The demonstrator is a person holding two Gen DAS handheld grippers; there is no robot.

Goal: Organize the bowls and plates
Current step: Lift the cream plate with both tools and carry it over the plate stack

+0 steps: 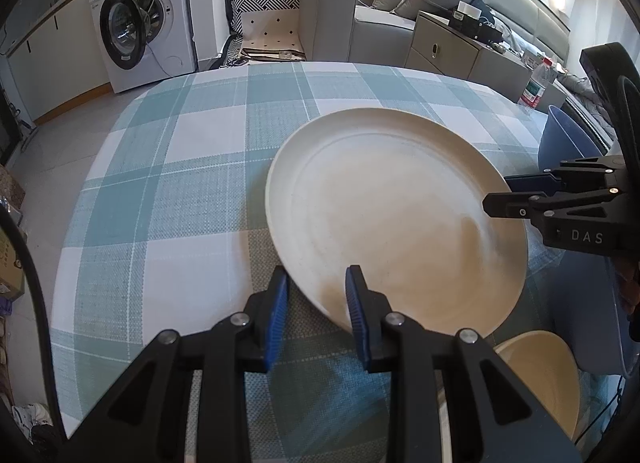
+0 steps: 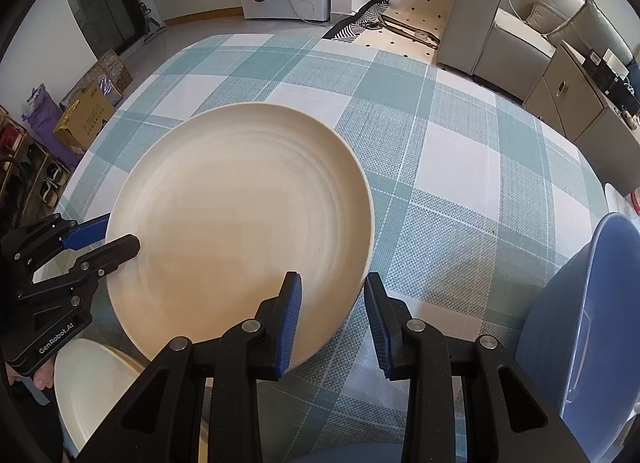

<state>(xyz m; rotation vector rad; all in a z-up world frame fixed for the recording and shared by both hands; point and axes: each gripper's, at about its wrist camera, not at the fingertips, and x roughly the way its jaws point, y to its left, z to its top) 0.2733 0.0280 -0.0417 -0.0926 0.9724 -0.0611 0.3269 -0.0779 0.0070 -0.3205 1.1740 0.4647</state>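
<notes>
A large cream plate (image 1: 396, 219) is held tilted above the checked tablecloth (image 1: 180, 183); it also shows in the right wrist view (image 2: 240, 223). My left gripper (image 1: 316, 311) straddles its near rim, one finger under and one over, with a gap still showing. It appears in the right wrist view (image 2: 108, 239) at the plate's left edge. My right gripper (image 2: 332, 323) straddles the plate's right rim, jaws apart. It appears in the left wrist view (image 1: 500, 195) at the plate's right edge. A cream bowl (image 1: 540, 379) sits below.
A blue bowl (image 1: 568, 139) stands at the table's right side, large in the right wrist view (image 2: 580, 323). The cream bowl (image 2: 96, 391) lies at the near left there. A plastic bottle (image 1: 536, 83) stands beyond the table. A sofa and washing machine are behind.
</notes>
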